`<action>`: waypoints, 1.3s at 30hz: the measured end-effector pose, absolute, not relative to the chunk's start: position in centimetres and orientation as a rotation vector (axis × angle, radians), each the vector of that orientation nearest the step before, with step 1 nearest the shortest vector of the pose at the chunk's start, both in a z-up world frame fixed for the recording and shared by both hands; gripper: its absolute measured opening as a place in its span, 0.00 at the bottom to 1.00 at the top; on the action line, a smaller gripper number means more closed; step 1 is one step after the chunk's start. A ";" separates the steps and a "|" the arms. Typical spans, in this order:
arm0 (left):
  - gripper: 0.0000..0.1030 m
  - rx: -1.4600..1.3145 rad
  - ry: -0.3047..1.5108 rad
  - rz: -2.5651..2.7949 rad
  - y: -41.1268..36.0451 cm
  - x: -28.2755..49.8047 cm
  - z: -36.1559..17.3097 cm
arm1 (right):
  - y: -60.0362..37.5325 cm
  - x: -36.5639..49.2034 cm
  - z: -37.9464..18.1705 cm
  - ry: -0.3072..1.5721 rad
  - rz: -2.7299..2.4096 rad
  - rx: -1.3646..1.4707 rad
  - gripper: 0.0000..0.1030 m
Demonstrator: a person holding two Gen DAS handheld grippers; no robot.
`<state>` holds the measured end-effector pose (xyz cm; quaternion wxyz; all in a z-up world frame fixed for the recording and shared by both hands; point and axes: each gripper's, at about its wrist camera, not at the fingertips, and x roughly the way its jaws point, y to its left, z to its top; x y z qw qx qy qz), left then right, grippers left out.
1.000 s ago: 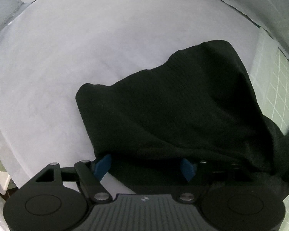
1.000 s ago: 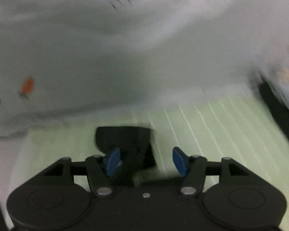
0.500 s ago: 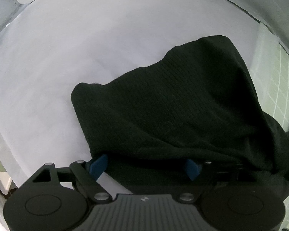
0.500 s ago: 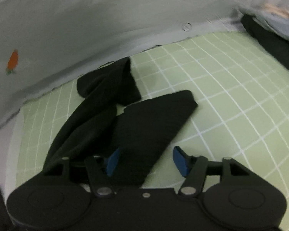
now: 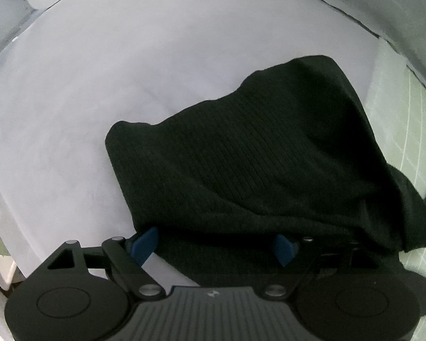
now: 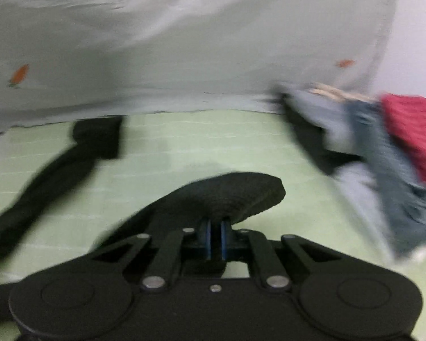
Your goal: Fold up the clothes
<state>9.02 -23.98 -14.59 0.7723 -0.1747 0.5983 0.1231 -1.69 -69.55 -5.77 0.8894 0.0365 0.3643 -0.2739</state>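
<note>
A black ribbed knit garment (image 5: 241, 156) lies bunched on a white sheet (image 5: 99, 71), its right side spilling onto a green grid mat (image 5: 406, 130). My left gripper (image 5: 214, 245) points down at its near hem. The blue pads (image 5: 144, 244) stand wide apart and open, with the cloth lying loosely between them. In the right wrist view my right gripper (image 6: 215, 238) is shut on the end of one black sleeve (image 6: 227, 193), which is lifted off the mat (image 6: 184, 147). The other sleeve (image 6: 71, 164) lies flat at the left.
A pile of other clothes sits at the right of the mat, with a red knit (image 6: 411, 128) and blue-grey denim (image 6: 383, 170) in it. A pale cloth with small carrot prints (image 6: 184, 42) hangs behind the mat.
My right gripper has closed on the black sleeve and swung to the right with it, bringing the clothes pile into view. The left gripper's jaws spread slightly wider; it has hardly moved.
</note>
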 end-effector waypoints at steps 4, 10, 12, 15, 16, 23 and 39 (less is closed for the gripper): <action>0.62 -0.422 1.261 0.289 -24.1 8.0 -14.4 | -72.0 -5.3 -6.0 0.761 -0.669 0.151 0.07; 0.01 -0.512 1.189 0.322 -19.7 4.1 -14.5 | -72.6 -9.3 -6.7 0.772 -0.731 0.231 0.07; 0.01 -0.518 1.145 0.323 -18.9 3.1 -14.0 | -72.4 -10.3 -6.8 0.777 -0.727 0.230 0.07; 0.00 -0.430 1.059 0.371 -17.6 1.9 -11.6 | -71.9 -11.7 -6.6 0.764 -0.721 0.244 0.07; 0.00 -0.366 1.029 0.406 -17.3 1.6 -10.8 | -71.7 -12.3 -6.6 0.761 -0.721 0.250 0.07; 0.03 -0.279 1.051 0.362 -15.2 -1.6 -9.4 | -71.1 -15.0 -9.0 0.870 -0.739 0.293 0.19; 0.63 -0.113 1.207 0.025 -28.3 -2.9 -10.8 | -69.7 -12.5 -9.1 0.892 -0.668 0.268 0.97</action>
